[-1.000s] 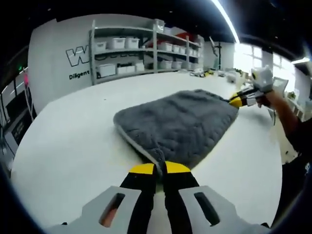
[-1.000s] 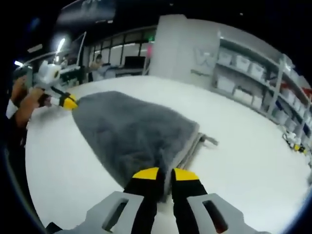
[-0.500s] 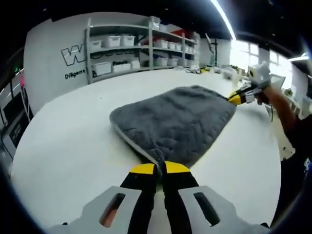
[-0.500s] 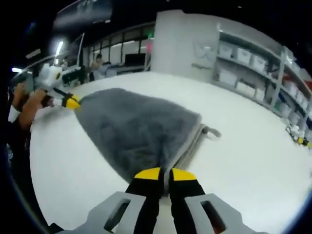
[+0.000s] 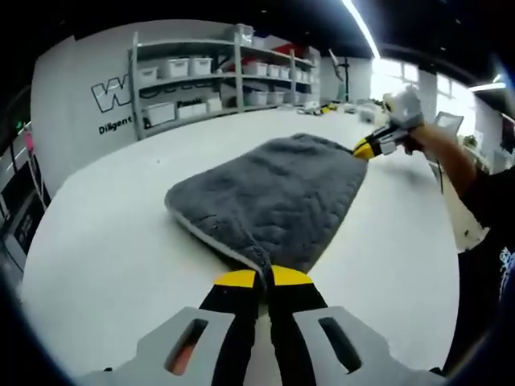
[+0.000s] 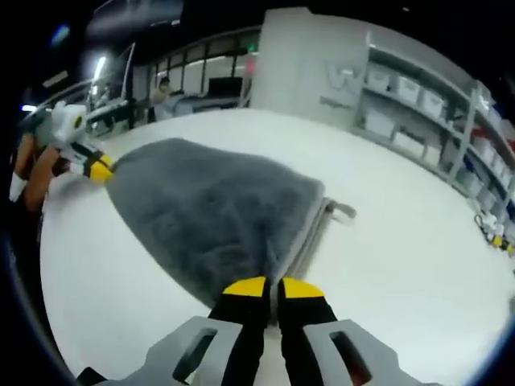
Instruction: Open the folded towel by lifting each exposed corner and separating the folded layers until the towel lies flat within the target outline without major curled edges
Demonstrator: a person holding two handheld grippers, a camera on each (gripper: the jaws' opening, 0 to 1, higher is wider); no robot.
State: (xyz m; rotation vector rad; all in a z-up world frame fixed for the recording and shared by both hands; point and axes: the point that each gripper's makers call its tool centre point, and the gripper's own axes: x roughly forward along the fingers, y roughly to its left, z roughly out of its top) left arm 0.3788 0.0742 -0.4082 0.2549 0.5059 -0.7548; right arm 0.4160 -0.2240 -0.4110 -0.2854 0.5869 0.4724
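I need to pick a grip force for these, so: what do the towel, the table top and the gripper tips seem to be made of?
Towel: looks like plush grey microfibre or fleece, fuzzy matte pile, paler bound edge. Table: smooth white, faintly glossy, probably laminate or painted board; cannot tell which. Left gripper and right gripper: yellow tips, likely rubber or plastic, over black fingers, both shut on towel corners.

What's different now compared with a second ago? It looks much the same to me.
Very little changed. The left gripper and right gripper stay clamped on opposite corners of the fluffy grey folded towel, nothing grabbed or released. The views shifted slightly as the hands moved. The towel still lies folded on the white table.
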